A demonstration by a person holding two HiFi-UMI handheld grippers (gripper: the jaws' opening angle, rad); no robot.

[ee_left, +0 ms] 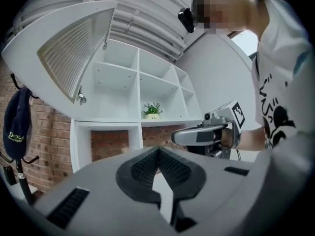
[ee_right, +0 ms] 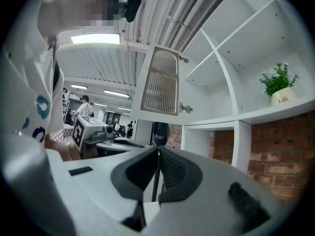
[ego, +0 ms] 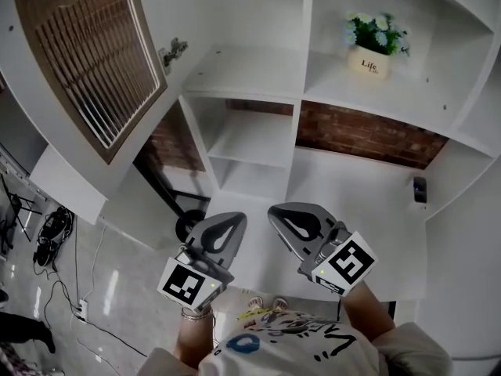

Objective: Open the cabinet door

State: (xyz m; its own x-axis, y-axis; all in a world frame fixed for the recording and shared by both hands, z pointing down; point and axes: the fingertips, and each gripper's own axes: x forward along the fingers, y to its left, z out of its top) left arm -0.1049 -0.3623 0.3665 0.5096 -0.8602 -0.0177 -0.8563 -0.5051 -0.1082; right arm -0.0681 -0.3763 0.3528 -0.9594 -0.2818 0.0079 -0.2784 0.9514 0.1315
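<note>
1. The louvred cabinet door stands swung wide open at the upper left of the white shelving.
2. Left gripper and right gripper hang side by side, clear of it, jaws closed, both empty.

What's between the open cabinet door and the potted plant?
In the head view, one bare shelf compartment and a white upright divider separate the cabinet door from the potted plant.
</note>
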